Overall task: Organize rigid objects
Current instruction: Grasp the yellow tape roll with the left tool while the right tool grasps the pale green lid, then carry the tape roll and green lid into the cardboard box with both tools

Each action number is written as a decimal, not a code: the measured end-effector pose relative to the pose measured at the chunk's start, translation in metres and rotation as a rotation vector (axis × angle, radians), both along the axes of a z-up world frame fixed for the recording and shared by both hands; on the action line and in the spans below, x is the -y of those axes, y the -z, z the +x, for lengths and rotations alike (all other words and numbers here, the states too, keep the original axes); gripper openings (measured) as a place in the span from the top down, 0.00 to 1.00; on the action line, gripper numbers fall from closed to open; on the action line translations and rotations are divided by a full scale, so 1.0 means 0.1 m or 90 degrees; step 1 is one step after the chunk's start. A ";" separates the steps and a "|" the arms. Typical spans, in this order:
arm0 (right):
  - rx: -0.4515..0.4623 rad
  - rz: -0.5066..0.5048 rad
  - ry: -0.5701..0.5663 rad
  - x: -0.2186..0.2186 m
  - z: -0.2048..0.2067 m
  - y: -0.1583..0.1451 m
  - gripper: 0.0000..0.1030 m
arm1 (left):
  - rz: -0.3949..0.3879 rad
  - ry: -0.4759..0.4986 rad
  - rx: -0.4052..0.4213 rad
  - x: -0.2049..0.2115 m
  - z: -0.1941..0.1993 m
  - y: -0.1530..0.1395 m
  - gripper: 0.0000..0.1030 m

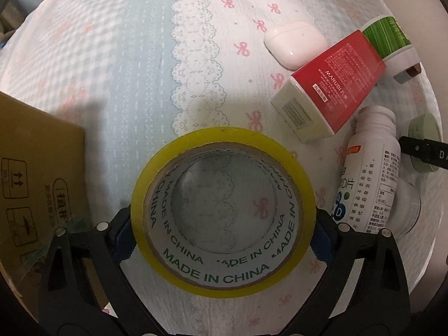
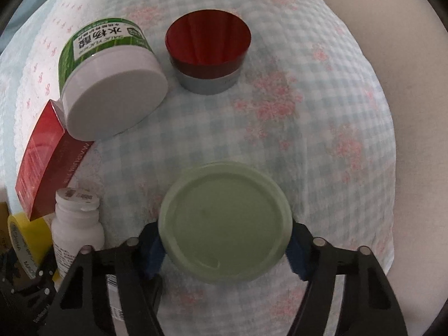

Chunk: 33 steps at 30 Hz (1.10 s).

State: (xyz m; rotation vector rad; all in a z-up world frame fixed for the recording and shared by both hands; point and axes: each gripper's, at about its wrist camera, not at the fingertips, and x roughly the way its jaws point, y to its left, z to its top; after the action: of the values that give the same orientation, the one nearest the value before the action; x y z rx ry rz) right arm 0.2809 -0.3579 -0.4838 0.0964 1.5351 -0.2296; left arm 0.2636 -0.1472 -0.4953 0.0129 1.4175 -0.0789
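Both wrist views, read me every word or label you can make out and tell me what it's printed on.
"MADE IN CHINA", repeated around the inner core of the yellow tape roll.
"MARUBI" on the red and cream carton; its small print and barcode are unreadable.
"水杨酸" on the green-labelled white jar; the smaller line above is blurred.
"D" on the white plastic bottle; its fine print is too small.
Up arrows on the brown cardboard box; other marks unclear.

Far left of the tape roll (image 1: 222,210) the bedspread (image 1: 126,64) lies open; a cardboard box (image 1: 33,173) blocks left, red carton (image 1: 330,89) and white bottle (image 1: 369,168) crowd right.
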 end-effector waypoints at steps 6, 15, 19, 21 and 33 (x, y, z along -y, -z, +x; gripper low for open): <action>0.006 0.008 0.004 0.10 0.05 0.07 0.36 | -0.005 -0.002 0.000 -0.08 -0.04 -0.07 0.07; 0.056 0.038 0.005 0.28 -0.10 -0.43 0.36 | -0.012 -0.014 0.045 -0.18 -0.09 -0.54 0.07; 0.098 0.040 -0.019 0.29 -0.17 -0.87 0.36 | -0.015 -0.022 0.083 -0.25 -0.17 -0.96 0.07; 0.124 0.039 -0.039 0.23 -0.24 -1.09 0.36 | -0.019 -0.033 0.112 -0.29 -0.22 -1.27 0.07; 0.223 0.076 -0.167 -0.90 -0.89 -2.40 0.36 | -0.020 -0.107 0.227 -1.01 -0.62 -2.83 0.06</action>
State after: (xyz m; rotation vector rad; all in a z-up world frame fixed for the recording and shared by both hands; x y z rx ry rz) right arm 0.1919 -0.2678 -0.2439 0.0257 1.1963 0.0857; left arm 0.2012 -0.0465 -0.2127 -0.1128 1.0563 0.0391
